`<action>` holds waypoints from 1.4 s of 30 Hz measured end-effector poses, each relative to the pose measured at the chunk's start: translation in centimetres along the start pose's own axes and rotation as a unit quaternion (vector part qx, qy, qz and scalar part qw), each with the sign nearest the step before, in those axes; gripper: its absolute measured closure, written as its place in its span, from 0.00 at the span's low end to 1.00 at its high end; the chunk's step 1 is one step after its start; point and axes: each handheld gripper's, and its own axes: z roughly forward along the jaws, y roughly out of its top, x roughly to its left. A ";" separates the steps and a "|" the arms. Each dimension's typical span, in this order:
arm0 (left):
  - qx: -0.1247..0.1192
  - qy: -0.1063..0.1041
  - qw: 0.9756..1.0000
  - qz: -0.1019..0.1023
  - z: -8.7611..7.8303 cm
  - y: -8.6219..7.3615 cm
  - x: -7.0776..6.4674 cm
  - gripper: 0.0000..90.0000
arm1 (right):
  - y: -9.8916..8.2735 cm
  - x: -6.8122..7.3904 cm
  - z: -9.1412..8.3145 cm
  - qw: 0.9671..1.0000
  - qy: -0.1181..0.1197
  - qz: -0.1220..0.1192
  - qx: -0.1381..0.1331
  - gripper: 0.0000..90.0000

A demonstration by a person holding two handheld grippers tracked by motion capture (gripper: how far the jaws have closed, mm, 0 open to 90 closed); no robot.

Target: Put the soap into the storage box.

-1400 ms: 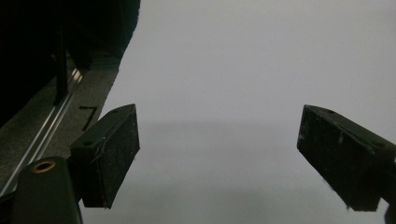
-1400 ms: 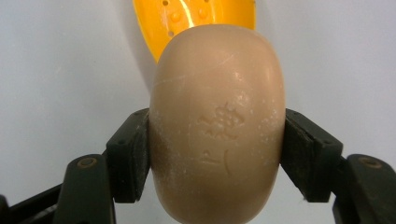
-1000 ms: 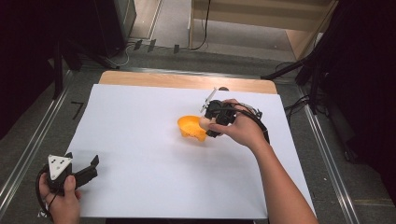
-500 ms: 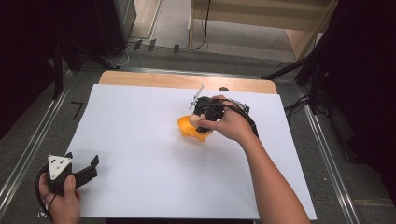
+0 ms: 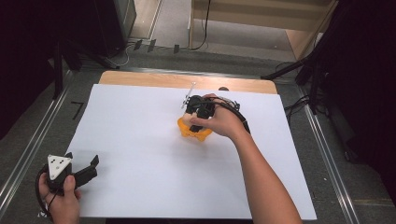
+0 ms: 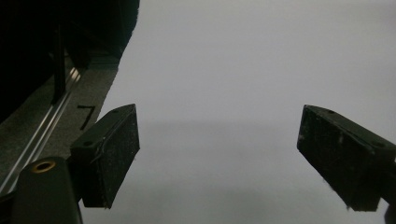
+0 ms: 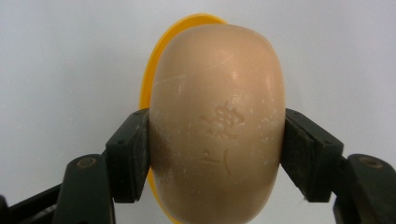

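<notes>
A beige oval soap bar (image 7: 217,126) with a stamped mark is clamped by its sides between the jaws of my right gripper (image 7: 217,149), which is shut on it. Behind the soap lies a yellow-orange soap dish (image 7: 154,79). In the high view my right gripper (image 5: 196,114) points down over the same dish (image 5: 194,133) at the middle of the white sheet (image 5: 140,140). My left gripper (image 5: 84,162) rests at the sheet's near left corner. Its jaws stand wide open around nothing (image 6: 217,154).
The white sheet covers most of a wooden table, whose bare far edge (image 5: 140,79) shows. Metal rails (image 5: 28,154) run along both sides. Cables (image 5: 299,102) lie on the floor at the right.
My right hand has carried the soap leftwards, from beside the dish to over it. The dish and my left gripper have stayed put.
</notes>
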 end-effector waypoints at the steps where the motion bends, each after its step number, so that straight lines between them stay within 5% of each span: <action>1: 0.000 0.000 1.000 0.000 0.0 0.0 0.0 0.15 | 0.0 0.0 0.0 1.000 0.000 0.000 0.000 0.36; 6: 0.000 0.000 1.000 -0.001 0.0 0.0 0.0 0.15 | 0.0 -0.1 0.4 1.000 0.002 0.003 0.012 0.36; 11: 0.001 0.000 1.000 0.000 0.0 0.0 0.0 0.15 | -0.2 -0.4 -0.1 1.000 0.011 0.015 -0.011 0.36; 22: 0.000 0.000 1.000 0.000 0.0 0.0 0.0 0.15 | -3.0 -0.2 -1.2 0.997 -0.015 0.059 -0.042 0.26; 34: 0.003 0.002 1.000 0.004 0.0 0.0 -0.1 0.15 | -7.5 0.6 -2.5 0.986 -0.056 0.114 -0.110 0.14; 36: 0.002 0.002 1.000 0.004 0.0 0.0 -0.1 0.15 | -8.3 0.8 -2.8 0.981 -0.063 0.131 -0.129 0.14; 40: 0.003 0.002 1.000 0.005 0.0 0.0 -0.1 0.15 | -9.4 0.9 -3.2 0.977 -0.069 0.147 -0.136 0.10; 42: 0.002 0.003 1.000 0.004 0.0 0.0 -0.1 0.15 | -10.6 1.0 -3.3 0.973 -0.069 0.163 -0.148 0.04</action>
